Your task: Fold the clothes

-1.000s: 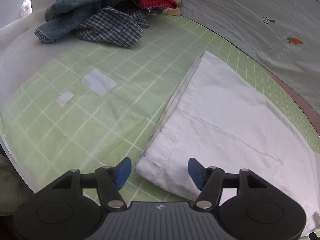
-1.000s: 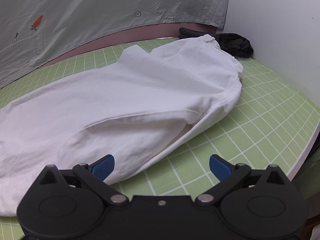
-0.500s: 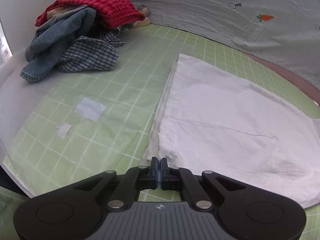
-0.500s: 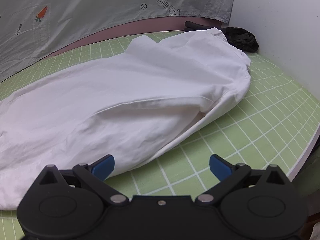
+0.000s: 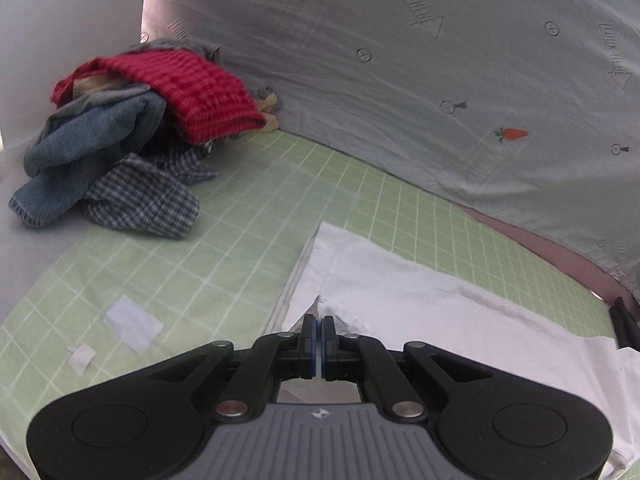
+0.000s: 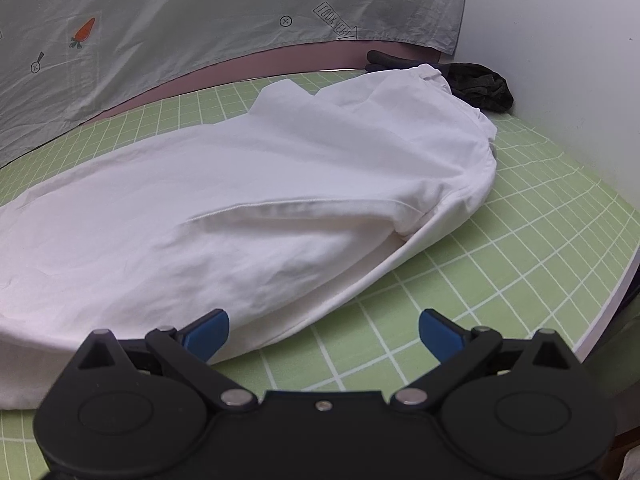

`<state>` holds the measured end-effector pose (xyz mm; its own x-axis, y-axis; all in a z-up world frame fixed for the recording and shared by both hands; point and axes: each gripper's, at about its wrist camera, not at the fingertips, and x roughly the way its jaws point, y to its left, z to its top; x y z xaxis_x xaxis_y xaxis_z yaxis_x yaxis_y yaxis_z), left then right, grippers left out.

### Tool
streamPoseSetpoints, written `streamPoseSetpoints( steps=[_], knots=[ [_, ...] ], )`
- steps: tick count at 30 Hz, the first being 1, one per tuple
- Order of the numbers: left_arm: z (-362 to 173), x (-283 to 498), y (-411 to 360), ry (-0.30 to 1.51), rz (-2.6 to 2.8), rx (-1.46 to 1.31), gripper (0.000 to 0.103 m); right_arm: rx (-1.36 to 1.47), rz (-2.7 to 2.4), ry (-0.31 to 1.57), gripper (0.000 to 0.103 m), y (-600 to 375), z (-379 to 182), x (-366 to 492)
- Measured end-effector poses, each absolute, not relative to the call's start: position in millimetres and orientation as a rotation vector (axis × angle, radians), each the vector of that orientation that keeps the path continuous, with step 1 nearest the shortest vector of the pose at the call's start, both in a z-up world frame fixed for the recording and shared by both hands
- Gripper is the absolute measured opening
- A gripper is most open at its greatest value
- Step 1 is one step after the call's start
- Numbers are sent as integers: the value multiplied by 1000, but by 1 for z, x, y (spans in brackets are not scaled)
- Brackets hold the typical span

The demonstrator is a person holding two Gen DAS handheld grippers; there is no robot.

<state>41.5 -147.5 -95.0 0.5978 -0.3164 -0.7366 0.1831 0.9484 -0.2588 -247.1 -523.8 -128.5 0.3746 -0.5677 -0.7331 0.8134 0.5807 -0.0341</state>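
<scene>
A white garment (image 5: 440, 308) lies spread on the green grid mat (image 5: 248, 216). My left gripper (image 5: 319, 334) is shut on the garment's near corner and lifts it off the mat, so the cloth folds up towards the jaws. In the right wrist view the same white garment (image 6: 256, 200) lies long across the mat (image 6: 520, 240). My right gripper (image 6: 322, 330) is open and empty, low over the mat at the garment's near edge, its left fingertip (image 6: 208, 330) against the cloth.
A pile of clothes (image 5: 132, 140), red, blue denim and checked, sits at the mat's far left. Two white paper scraps (image 5: 132, 322) lie on the mat. A grey carrot-print sheet (image 5: 440, 80) hangs behind. A black garment (image 6: 476, 82) lies at the far right corner. The table edge (image 6: 608, 308) runs right.
My left gripper closed on the white garment's corner and has raised it, tilting the view up. My right gripper has stayed open and nearly still.
</scene>
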Motion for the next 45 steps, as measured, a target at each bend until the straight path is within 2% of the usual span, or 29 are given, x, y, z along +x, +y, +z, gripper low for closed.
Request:
streamPoseSetpoints(
  steps=[4,11,28,36,39,45],
  knots=[
    [-137,33,-127,1001,-221,-195,1,303,-923,800,102,-520,-131,-248],
    [-163,23,-115,1068,-172,-212,2,148,-897,871,102,-518,-137,-241],
    [-167,19,-122,1067,-157,-151,4,49,-1157,892,102,-602,-154,-234],
    [-166,17,-120,1075,-133,-165,5,68,-1152,886,103,-633,-156,-270],
    [-165,15,-118,1083,-125,-168,5,168,-1152,862,103,-633,-152,-284],
    [-165,5,-109,1095,-99,-168,3,171,-1151,791,103,-614,-111,-281]
  ],
)
